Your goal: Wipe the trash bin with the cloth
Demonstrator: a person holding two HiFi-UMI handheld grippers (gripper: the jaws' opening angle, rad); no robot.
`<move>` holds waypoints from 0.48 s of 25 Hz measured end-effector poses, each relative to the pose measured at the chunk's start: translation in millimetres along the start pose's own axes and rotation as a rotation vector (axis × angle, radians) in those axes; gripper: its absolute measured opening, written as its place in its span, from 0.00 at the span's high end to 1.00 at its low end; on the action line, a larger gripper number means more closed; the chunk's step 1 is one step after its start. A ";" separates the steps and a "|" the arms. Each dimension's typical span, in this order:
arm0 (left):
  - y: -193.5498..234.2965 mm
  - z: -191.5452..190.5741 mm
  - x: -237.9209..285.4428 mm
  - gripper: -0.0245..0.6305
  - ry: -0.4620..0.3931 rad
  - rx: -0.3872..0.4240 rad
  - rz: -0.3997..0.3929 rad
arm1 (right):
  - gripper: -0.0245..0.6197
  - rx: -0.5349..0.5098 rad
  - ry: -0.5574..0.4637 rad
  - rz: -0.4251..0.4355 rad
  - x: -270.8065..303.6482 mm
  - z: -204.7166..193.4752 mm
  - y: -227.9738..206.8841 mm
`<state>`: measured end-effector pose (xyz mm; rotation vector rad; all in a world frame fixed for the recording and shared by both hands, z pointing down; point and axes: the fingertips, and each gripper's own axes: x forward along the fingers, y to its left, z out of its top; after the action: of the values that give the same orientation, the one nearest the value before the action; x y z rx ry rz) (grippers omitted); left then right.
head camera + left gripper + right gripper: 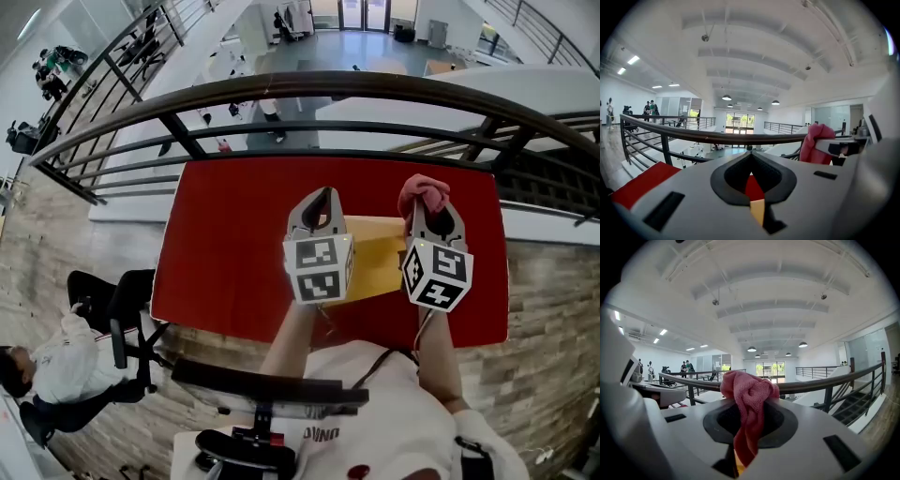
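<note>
Left hand-held gripper point(322, 195) was pressed together and empty over the red bench point(225, 234). Tan object point(375, 262) lay on the bench between both grippers; couldn't tell if it was the bin. Right hand-held gripper point(429, 211) pinched the pink cloth point(422, 194) mid-bunch. Cloth looked soft, light and floppy, so a wadded grip probably suits wiping.

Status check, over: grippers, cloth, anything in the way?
Left gripper shut, empty. Right gripper shut on pink cloth, above red table. Yellow item on table under both grippers; can't tell what.

Pink cloth point(749, 394), red table point(225, 234)
</note>
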<state>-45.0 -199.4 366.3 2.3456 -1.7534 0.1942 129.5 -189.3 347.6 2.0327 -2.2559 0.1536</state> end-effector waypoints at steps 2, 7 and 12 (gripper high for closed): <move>3.1 2.6 -5.3 0.96 -0.020 -0.037 -0.025 | 0.87 -0.008 -0.004 -0.001 -3.6 2.4 0.0; 19.7 -0.2 -30.3 0.96 0.011 -0.173 -0.172 | 0.87 -0.064 -0.027 0.043 -34.6 26.0 3.1; 36.8 -32.9 -61.4 0.86 0.119 -0.219 -0.331 | 0.87 -0.057 -0.059 0.317 -76.8 68.2 48.0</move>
<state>-97.1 -144.2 387.4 2.3634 -1.2407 0.0817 89.2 -118.5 268.8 1.6608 -2.5734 0.0531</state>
